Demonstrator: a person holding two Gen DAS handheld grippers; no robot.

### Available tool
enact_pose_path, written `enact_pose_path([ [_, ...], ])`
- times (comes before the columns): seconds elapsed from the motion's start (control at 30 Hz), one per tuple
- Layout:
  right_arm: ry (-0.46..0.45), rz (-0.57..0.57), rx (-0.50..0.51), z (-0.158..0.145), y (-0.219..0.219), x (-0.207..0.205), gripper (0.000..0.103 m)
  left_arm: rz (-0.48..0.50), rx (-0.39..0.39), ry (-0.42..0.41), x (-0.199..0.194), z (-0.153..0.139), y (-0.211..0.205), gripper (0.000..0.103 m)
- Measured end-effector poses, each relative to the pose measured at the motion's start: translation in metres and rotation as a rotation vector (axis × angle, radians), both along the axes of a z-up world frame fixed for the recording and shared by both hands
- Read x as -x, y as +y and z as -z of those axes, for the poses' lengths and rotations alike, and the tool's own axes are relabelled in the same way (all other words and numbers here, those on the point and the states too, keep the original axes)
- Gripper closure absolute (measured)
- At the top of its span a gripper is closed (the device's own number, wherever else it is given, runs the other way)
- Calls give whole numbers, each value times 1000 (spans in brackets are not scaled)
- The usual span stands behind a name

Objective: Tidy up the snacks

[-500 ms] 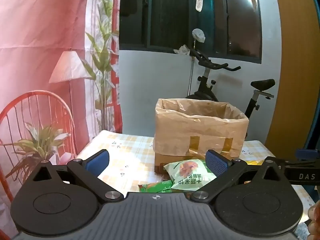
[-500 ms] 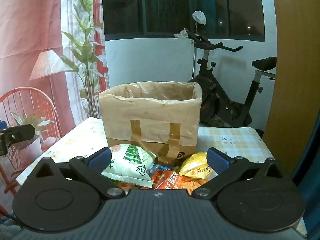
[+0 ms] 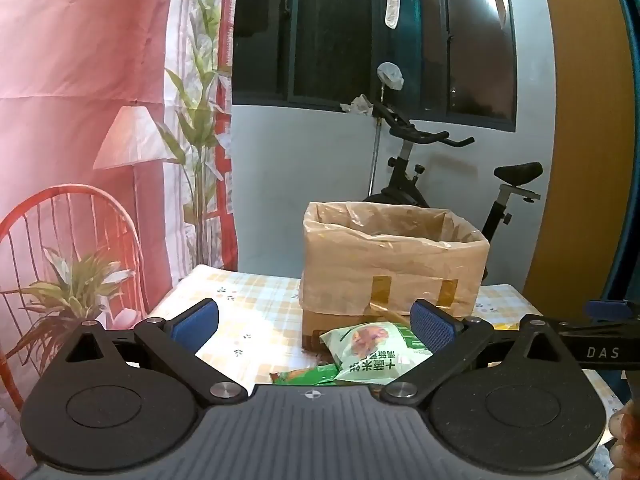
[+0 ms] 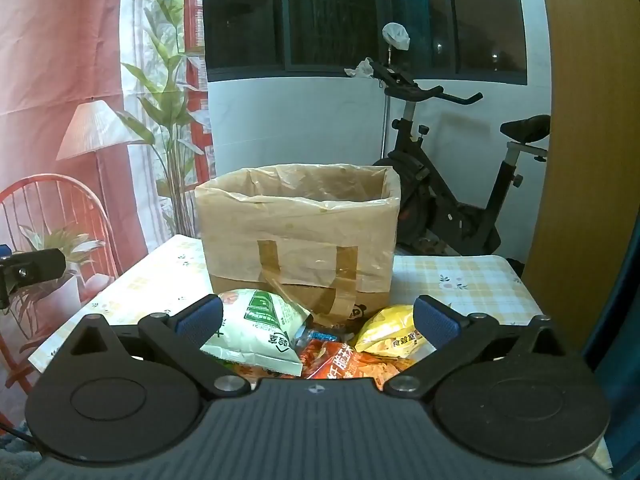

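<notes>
The tabletop (image 4: pixel 472 276) has a checked cloth; a brown box (image 4: pixel 300 240) and snack bags (image 4: pixel 260 328) sit on it.

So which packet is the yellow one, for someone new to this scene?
Find the lined cardboard box on the checked table. Packets lie before it; the yellow packet is rightmost, beside the orange packet, the only yellow one.

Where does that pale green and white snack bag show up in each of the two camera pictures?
Left wrist view: the pale green and white snack bag lies low, right of centre, beside the right finger.
Right wrist view: the same bag lies low, left of centre.
Shared landmark: the plastic-lined brown cardboard box behind it.
</notes>
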State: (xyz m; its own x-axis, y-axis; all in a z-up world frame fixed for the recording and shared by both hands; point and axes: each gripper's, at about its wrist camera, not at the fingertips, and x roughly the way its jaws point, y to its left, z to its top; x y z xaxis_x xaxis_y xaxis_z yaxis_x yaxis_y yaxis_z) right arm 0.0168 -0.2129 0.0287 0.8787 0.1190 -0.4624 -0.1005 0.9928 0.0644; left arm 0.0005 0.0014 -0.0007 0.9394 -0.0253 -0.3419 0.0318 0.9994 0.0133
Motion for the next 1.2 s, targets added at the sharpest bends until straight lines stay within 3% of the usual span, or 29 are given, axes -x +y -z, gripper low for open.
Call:
enact_pose_path([
  [1.2,-3,4,-2,-1,-3,3,0,4,1,2,-2,0,0,1],
])
